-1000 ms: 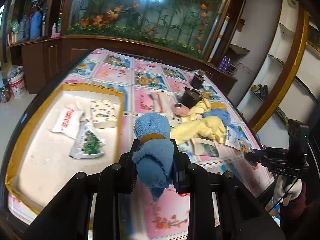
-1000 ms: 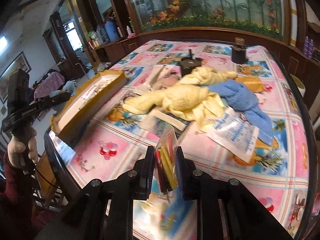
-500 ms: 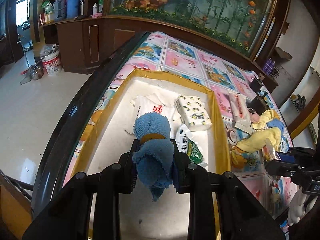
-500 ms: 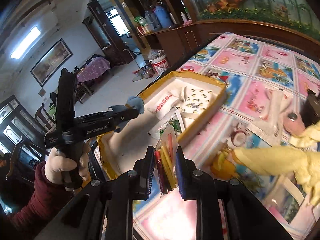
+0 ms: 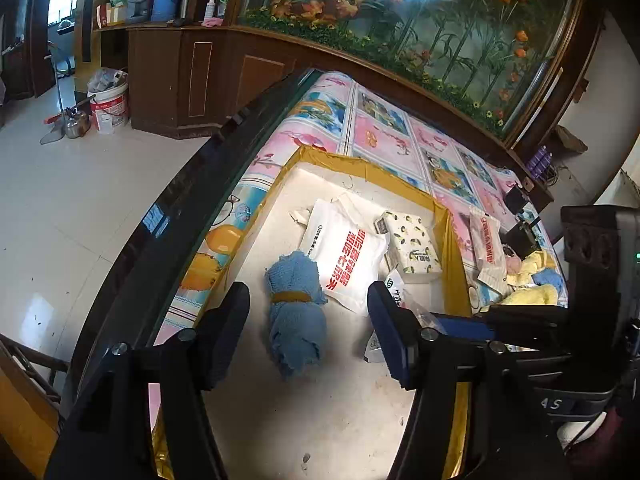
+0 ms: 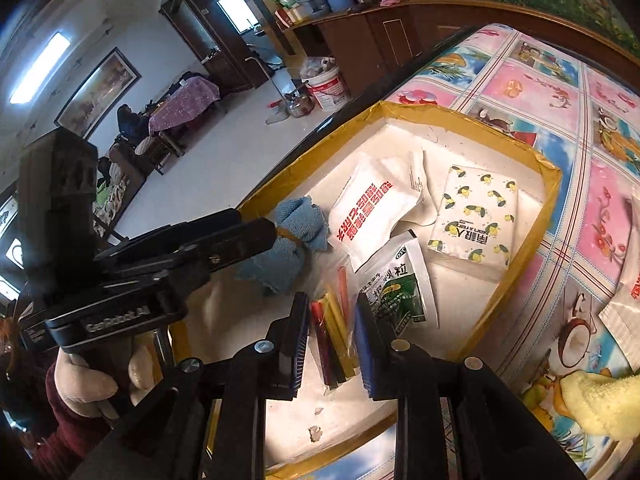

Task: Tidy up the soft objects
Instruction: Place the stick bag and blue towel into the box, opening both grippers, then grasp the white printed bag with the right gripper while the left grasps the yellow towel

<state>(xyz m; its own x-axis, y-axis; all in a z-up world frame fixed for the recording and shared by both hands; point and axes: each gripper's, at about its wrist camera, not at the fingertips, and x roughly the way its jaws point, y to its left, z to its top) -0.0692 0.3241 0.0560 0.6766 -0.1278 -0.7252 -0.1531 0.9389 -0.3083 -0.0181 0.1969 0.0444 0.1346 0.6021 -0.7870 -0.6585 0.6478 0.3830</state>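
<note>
In the left wrist view the left tool (image 5: pixel 308 312) stands released, its two fingers spread wide on either side of the blue rolled cloth (image 5: pixel 295 312), which lies at the centre of the frame on the white floor of the yellow-rimmed tray (image 5: pixel 448 220), bound at its waist by a tan band and touched by neither finger. Just to the upper right of the cloth lies a white pouch with red lettering (image 5: pixel 344 256), and beyond it a lemon-patterned tissue pack (image 5: pixel 412 246). In the right wrist view the right tool (image 6: pixel 332 340) is clenched on a clear bag of coloured sticks (image 6: pixel 332 332), held low over the tray near the lower centre of the frame; the bag hangs between the blue pads, just left of a green and white sachet (image 6: pixel 396 288). The left tool shows there too, at the left of the frame, gripped by a gloved hand (image 6: pixel 92 376). The tray sits on the tabletop (image 6: pixel 540 92) with its pink and blue patterned cover, and a yellow towel (image 6: pixel 600 404) lies at the lower right edge.
</note>
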